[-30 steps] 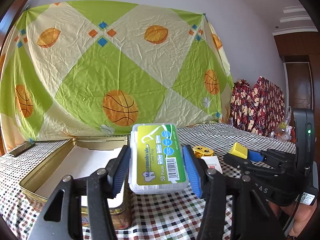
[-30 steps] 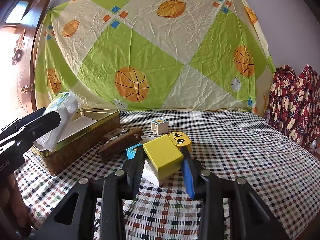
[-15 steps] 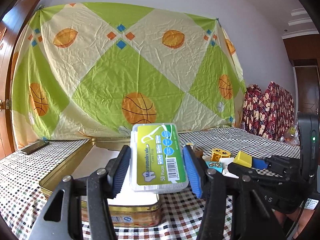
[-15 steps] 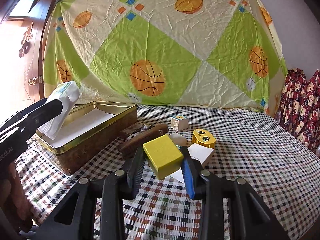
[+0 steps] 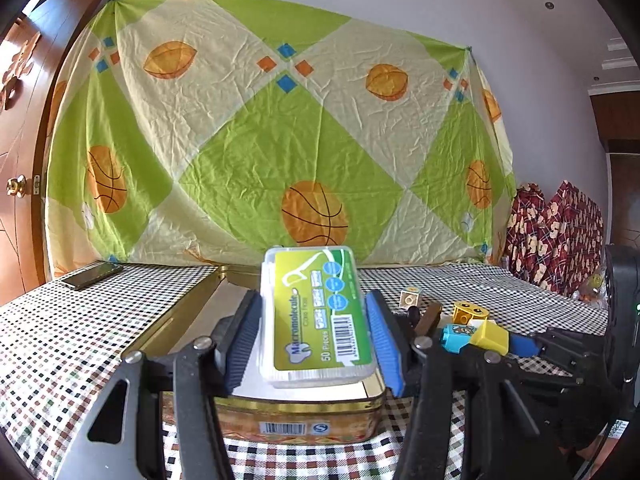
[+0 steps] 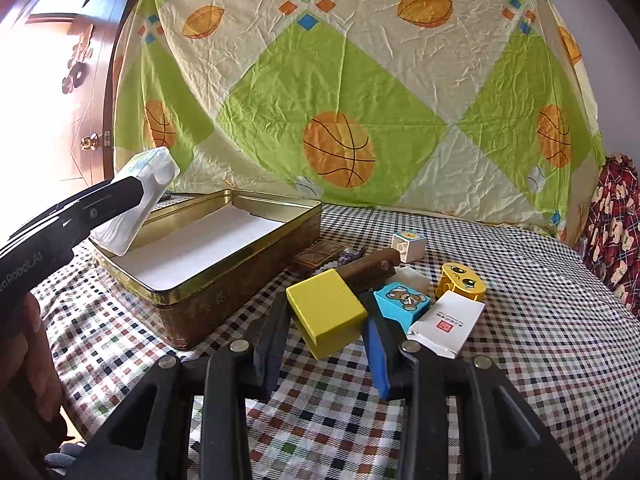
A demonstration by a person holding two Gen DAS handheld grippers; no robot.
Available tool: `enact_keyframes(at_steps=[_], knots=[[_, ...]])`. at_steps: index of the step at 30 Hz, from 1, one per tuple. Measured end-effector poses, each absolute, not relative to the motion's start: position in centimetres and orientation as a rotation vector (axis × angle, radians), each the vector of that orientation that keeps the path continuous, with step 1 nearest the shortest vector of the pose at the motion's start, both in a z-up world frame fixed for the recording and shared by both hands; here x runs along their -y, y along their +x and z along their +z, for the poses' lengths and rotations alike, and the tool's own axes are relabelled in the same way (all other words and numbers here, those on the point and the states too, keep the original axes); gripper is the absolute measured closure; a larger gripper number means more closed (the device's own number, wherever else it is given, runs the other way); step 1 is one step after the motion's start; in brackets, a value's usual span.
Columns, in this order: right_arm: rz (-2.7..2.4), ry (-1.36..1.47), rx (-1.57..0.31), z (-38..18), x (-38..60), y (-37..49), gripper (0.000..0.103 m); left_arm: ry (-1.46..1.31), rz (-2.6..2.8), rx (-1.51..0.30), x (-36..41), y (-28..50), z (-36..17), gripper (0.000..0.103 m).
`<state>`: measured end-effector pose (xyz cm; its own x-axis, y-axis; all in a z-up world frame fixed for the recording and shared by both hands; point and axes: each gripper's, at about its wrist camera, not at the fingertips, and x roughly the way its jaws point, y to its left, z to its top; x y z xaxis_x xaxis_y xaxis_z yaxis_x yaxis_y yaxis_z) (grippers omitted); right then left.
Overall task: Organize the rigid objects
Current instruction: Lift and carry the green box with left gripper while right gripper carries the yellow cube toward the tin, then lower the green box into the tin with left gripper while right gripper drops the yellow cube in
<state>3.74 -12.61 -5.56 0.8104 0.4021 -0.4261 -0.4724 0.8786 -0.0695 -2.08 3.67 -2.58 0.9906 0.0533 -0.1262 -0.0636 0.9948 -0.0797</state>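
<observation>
Left gripper (image 5: 314, 328): we pinch a clear floss box (image 5: 316, 316) with a green label, held over the near end of the open gold tin (image 6: 208, 256).
Right gripper (image 6: 326, 320): our fingers squeeze a yellow block (image 6: 326, 312) above the checked tablecloth (image 6: 540, 320).
Table: to the right we see a blue bear block (image 6: 402, 302) and a white card (image 6: 448, 322).

The left gripper (image 5: 314, 330) clamps a green-labelled floss-pick box (image 5: 316, 316) between its pads. Just below and ahead lies the open gold tin (image 5: 296, 416).
</observation>
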Motion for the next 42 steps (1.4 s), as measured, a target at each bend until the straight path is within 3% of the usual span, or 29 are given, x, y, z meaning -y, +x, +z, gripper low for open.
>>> enact_keyframes(at_steps=[23, 32, 42], knots=[[0.605, -0.201, -0.467, -4.6, 8.8, 3.7, 0.065, -0.128, 0.097, -0.199, -8.3, -1.5, -2.0, 0.049], [0.716, -0.149, -0.494, -1.2, 5.7, 6.8, 0.065, -0.146, 0.066, -0.345, -10.8, 2.5, -1.5, 0.05], [0.728, -0.172, -0.611, -1.9, 1.2, 12.8, 0.065, -0.14, 0.06, -0.537, -13.0, 8.6, -1.8, 0.05]])
